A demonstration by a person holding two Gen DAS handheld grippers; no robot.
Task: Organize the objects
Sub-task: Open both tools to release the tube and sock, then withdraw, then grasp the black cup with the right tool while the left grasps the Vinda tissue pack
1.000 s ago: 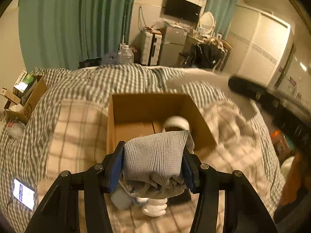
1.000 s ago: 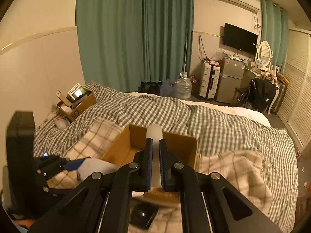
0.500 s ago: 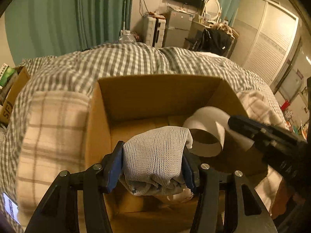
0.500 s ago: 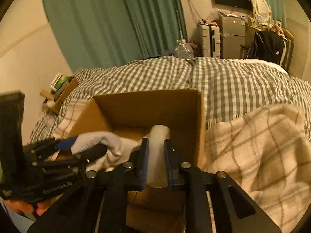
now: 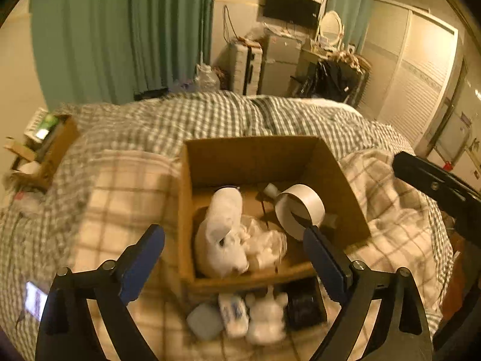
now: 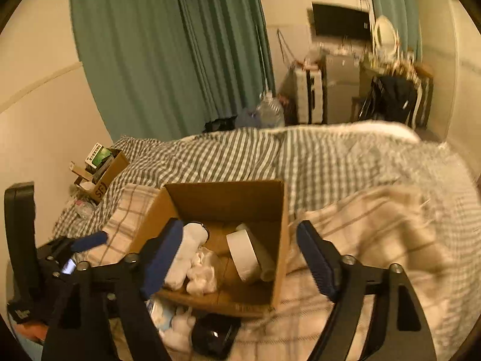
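An open cardboard box (image 5: 339,180) sits on the bed and also shows in the right wrist view (image 6: 279,258). Inside lie a rolled grey sock (image 5: 222,234), crumpled white plastic (image 5: 264,243) and a white tape roll (image 5: 300,210). The sock (image 6: 186,252) and tape roll (image 6: 243,255) also show in the right wrist view. My left gripper (image 5: 234,264) is open and empty, above the box's near edge. My right gripper (image 6: 240,258) is open and empty, above the box. In front of the box lie a grey-blue pad (image 5: 204,320), a white packet (image 5: 234,316), a white plush toy (image 5: 267,316) and a black object (image 5: 303,303).
The bed has a checked duvet (image 5: 210,117) and a beige plaid blanket (image 5: 120,198). A phone with a lit screen (image 5: 34,299) lies at the left. A second cardboard box (image 6: 105,174) with items stands at the bed's far left. Curtains and furniture stand beyond.
Both grippers opened. The left one let the sock go into the box, the right one let the tape roll go into the box. Both have drawn back and up from the box.
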